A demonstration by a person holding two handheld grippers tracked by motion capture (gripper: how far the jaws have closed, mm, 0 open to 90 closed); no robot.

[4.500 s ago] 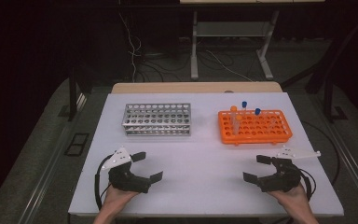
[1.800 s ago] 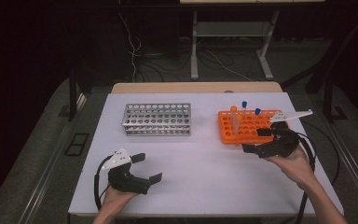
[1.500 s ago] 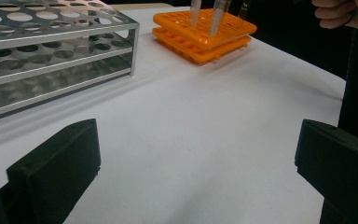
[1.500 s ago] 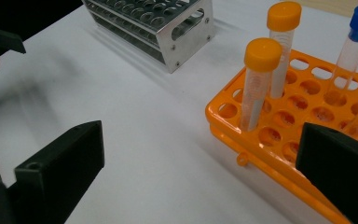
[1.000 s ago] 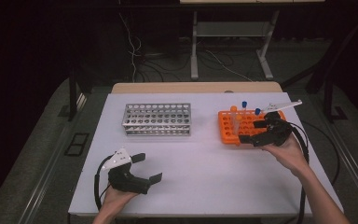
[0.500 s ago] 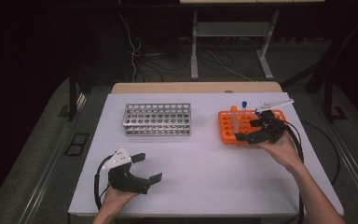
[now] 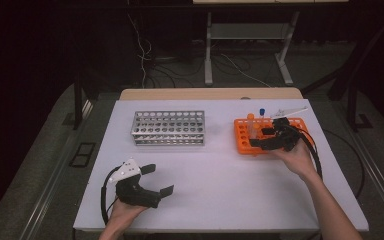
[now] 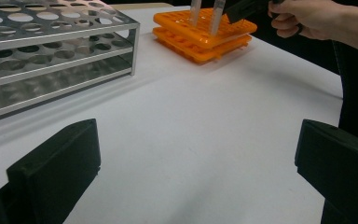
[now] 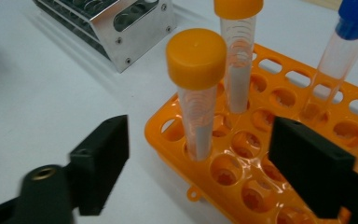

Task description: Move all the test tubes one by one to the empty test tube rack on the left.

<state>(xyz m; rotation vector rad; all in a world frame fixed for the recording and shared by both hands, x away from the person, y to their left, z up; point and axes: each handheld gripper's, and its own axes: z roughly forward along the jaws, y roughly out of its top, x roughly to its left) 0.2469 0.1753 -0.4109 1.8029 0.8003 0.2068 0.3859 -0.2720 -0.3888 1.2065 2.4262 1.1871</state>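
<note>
Up close, right gripper [image 9: 198, 158] gapes around orange-capped tube [image 9: 196, 93]; left gripper [image 7: 152, 179] open, empty

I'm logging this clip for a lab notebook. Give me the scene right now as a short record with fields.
Setting: white table
Orange rack: holds three upright tubes
Near tube: orange cap, at the rack's corner, between the right claw's open jaws, not touched
Second tube: orange cap, behind the first
Third tube: blue cap
Metal rack: apart from the orange rack, no tubes seen in it
Right claw: open, over the orange rack
Left claw: open, low at the table's near side, holding nothing
</note>
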